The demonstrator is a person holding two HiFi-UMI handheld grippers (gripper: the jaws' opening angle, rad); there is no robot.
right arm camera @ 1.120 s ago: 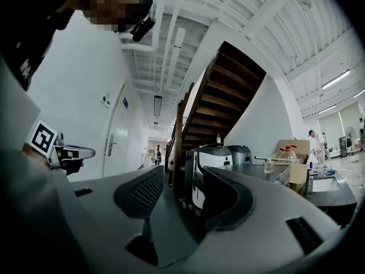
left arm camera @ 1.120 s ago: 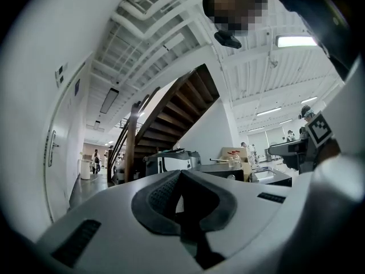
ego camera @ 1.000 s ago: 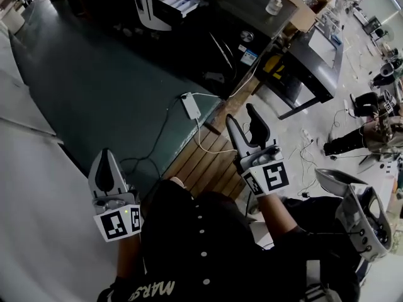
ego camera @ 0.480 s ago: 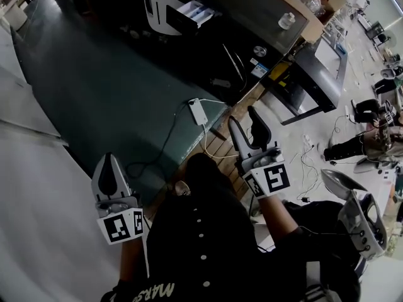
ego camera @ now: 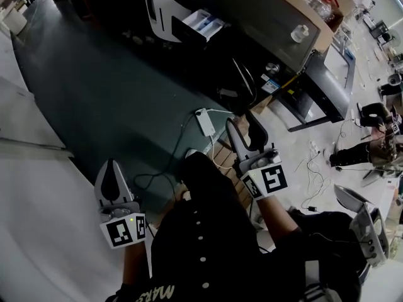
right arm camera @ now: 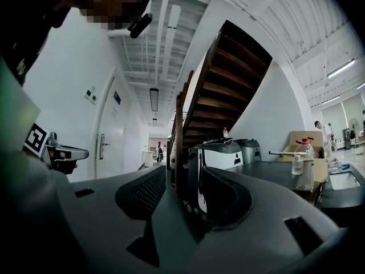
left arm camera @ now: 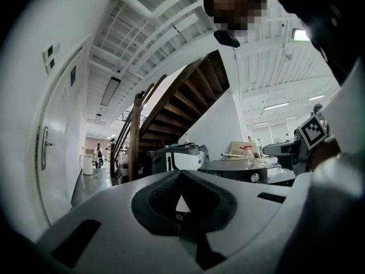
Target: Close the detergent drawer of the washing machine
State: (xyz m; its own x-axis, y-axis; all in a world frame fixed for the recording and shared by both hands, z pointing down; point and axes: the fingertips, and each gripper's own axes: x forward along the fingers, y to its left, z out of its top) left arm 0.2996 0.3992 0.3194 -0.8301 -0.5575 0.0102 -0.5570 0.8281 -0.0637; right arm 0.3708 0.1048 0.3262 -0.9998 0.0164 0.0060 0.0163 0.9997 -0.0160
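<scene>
The washing machine (ego camera: pixel 189 5) stands at the top of the head view, its white detergent drawer (ego camera: pixel 203 22) pulled out of the dark front. Both grippers are held level well short of it, over the dark floor. My left gripper (ego camera: pixel 111 168) is shut with nothing in it; its tips meet in the left gripper view (left arm camera: pixel 179 174). My right gripper (ego camera: pixel 242 121) is open and its jaws are closing, with nothing between them (right arm camera: pixel 182 181). In the right gripper view the machine (right arm camera: pixel 222 153) shows far ahead, between the jaws.
A white power strip (ego camera: pixel 206 122) with cables lies on the floor ahead of the right gripper. A bottle (ego camera: pixel 300 33) stands on the dark top beside the machine. A black table frame (ego camera: pixel 327 87) is at the right. A wooden staircase (right arm camera: pixel 228 79) rises behind the machine.
Both grippers have moved forward over the floor towards the machine. The drawer and machine now sit lower and larger in the head view. The right jaws have narrowed a little.
</scene>
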